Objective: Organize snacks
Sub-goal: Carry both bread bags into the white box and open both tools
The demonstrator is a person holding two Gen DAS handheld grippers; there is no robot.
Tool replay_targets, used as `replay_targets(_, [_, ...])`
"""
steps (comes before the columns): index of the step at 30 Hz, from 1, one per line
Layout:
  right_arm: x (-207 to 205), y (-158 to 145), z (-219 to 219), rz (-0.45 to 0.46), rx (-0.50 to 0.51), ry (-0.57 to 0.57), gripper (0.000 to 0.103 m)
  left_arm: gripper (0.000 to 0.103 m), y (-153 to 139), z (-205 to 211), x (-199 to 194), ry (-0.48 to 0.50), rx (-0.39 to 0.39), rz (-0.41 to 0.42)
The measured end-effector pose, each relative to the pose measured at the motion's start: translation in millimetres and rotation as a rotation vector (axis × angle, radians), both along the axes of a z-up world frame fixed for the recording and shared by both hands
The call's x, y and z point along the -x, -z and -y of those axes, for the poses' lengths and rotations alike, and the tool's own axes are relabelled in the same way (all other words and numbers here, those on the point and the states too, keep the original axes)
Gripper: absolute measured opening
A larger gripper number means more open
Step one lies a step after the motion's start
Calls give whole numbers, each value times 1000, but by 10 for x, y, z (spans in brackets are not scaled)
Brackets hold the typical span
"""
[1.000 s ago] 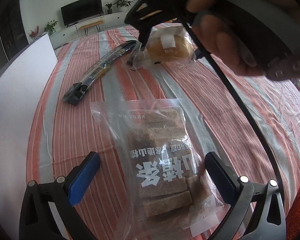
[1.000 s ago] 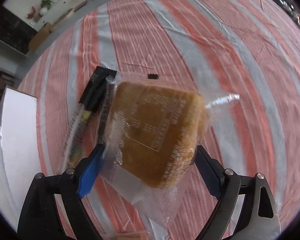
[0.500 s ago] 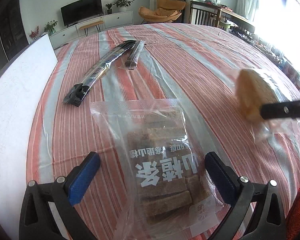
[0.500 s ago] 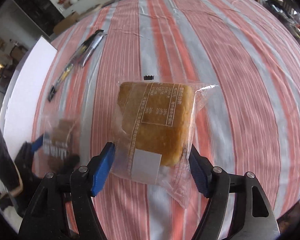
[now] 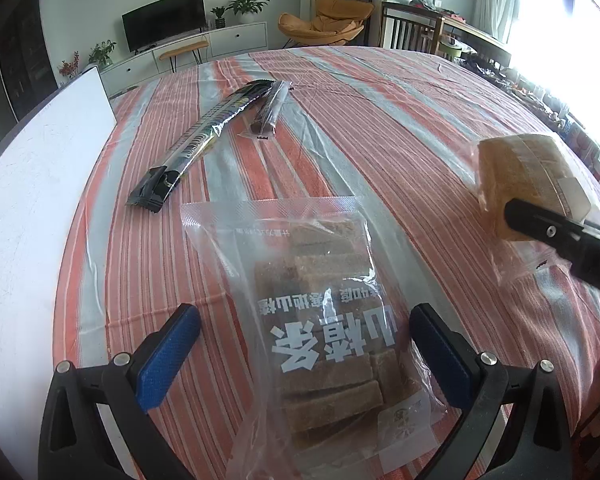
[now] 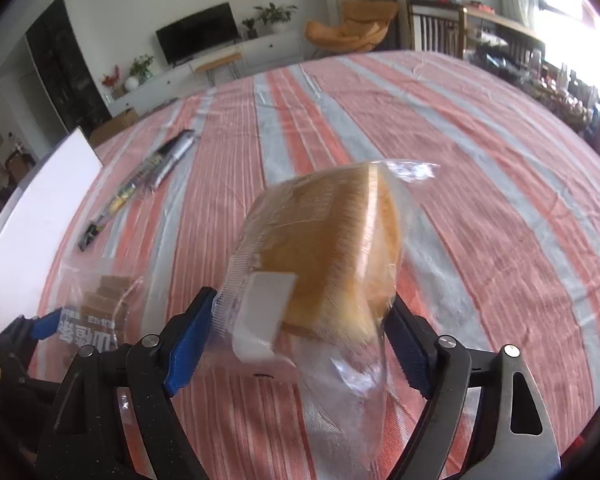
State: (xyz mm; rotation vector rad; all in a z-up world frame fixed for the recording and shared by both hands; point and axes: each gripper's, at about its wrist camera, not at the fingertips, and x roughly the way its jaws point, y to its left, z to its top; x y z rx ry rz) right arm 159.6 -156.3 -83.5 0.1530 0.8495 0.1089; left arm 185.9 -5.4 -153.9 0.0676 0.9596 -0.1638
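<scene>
Left tool [image 5: 300, 352] spread wide at bottom of frame, straddling clear bag of brown bars [image 5: 320, 300] on striped tabletop [image 5: 380, 140]. 2 long dark packets [image 5: 204, 140] upper centre. Wrapped bread [image 5: 528, 184] at right edge, pinched by right tool [image 5: 548, 232].

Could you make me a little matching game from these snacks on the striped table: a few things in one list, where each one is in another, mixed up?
Things:
1. wrapped cake
2. bag of brown bars
3. long dark stick packet
4. white board

Places:
A. along the table's left edge
B. lying flat between the open left gripper fingers
C. clamped in the right gripper
D. far on the cloth, by a shorter packet

Pairs: 1-C, 2-B, 3-D, 4-A
</scene>
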Motion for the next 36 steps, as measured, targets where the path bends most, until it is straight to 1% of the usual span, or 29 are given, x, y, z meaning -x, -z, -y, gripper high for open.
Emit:
replay_targets(1, [27, -22, 22, 7, -14, 0, 74, 102, -5, -5, -1, -1, 2, -2])
replay_targets(2, [50, -38, 39, 13, -32, 1, 72, 95, -19, -5, 11, -2, 6, -1])
replay_targets(3, [89, -70, 79, 22, -57, 2, 71, 77, -50, -14, 41, -3, 18, 9])
replay_targets(5, [167, -126, 138, 45, -109, 9, 71, 58, -97, -59, 78, 1, 29, 9])
replay_targets(6, [200, -137, 167, 52, -143, 12, 71, 51, -128, -89, 85, -5, 57, -1])
replay_targets(8, [258, -137, 215, 54, -212, 15, 71, 48, -161, -180, 93, -25, 126, -41])
replay_targets(10, [322, -155, 239, 59, -248, 17, 71, 47, -197, -265, 141, -45, 176, -60])
replay_targets(13, [422, -215, 245, 70, -280, 12, 71, 47, -314, -352, 259, -45, 227, -62])
replay_targets(15, [483, -253, 231, 75, -291, 6, 71, 47, -449, -400, 348, -35, 269, -55])
replay_targets(23, [689, -442, 18, 90, -278, -54, 71, 47, -1049, -519, 775, 10, 358, 25])
replay_targets(26, [761, -596, -91, 113, -277, -89, 71, 47, -1234, -635, 921, 10, 393, 37])
replay_targets(28, [817, -741, -180, 142, -270, -121, 71, 47, -1373, -766, 1013, 0, 431, 48])
replay_targets(30, [859, -903, -301, 173, -267, -164, 71, 47, -1558, -954, 1123, -21, 469, 79])
replay_targets(32, [887, -1067, -462, 199, -271, -220, 71, 48, -1763, -1192, 1241, -54, 489, 129])
replay_targets(34, [889, -1218, -655, 216, -281, -278, 71, 48, -1929, -1435, 1337, -97, 485, 184])
replay_targets(36, [874, -1346, -892, 218, -312, -346, 71, 48, -2072, -1752, 1423, -167, 469, 242])
